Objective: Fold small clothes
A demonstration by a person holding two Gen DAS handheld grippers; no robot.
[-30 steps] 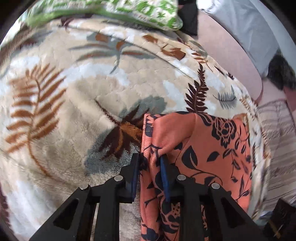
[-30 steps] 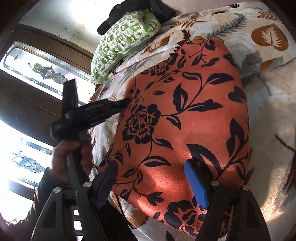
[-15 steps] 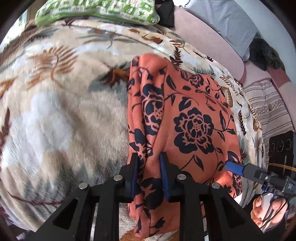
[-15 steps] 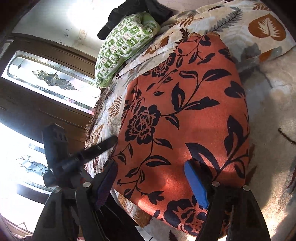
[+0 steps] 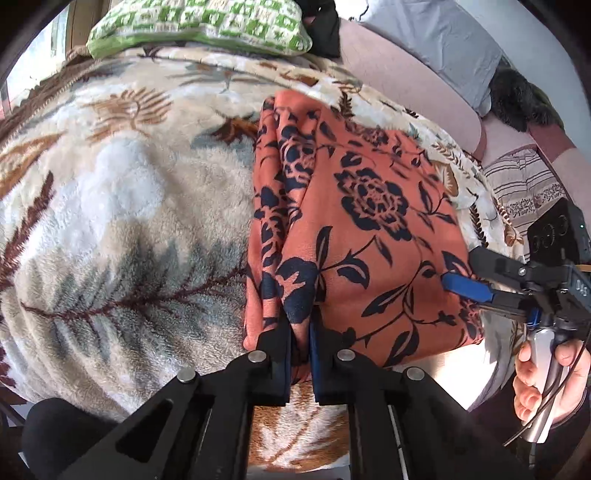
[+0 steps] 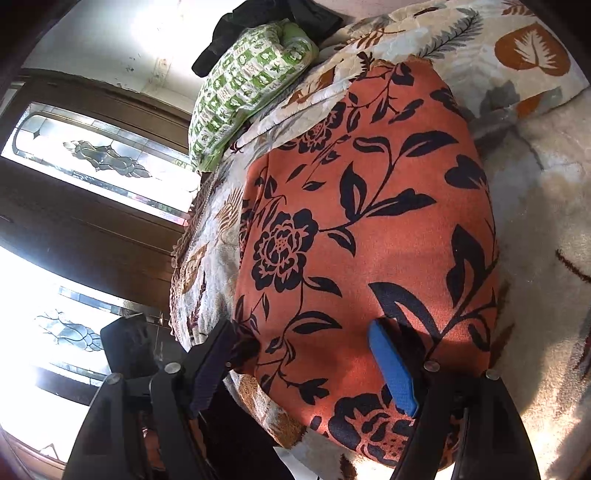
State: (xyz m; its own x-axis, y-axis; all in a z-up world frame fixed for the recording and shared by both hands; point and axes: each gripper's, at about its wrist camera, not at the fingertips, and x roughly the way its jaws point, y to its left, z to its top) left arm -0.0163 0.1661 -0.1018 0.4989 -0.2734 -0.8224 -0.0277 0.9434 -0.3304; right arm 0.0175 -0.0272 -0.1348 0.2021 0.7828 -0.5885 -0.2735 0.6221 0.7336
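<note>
- Surface: plush leaf-print blanket (image 5: pixel 122 229) over a bed; green-and-white patterned pillow (image 5: pixel 199 26) at far end, black item just beside it. Glazed dark wood doors (image 6: pixel 92 192) off the bed's edge in right wrist view; pinkish headboard, grey pillow and a striped cloth in left wrist view.
- Orange floral garment (image 5: pixel 373 229) lies flat on the blanket near its close edge, long axis running from the grippers toward the pillow; bunched fold along its left side.
- Left gripper (image 5: pixel 301 345): jaws closing, pinching the garment's near bunched edge.
- Right gripper (image 6: pixel 306 354): spread wide over the garment's near corner, not clamping; hand (image 5: pixel 543 373) on its handle.
- Versus a second back: left gripper pulled back, far more garment now visible ahead; right one unmoved.
</note>
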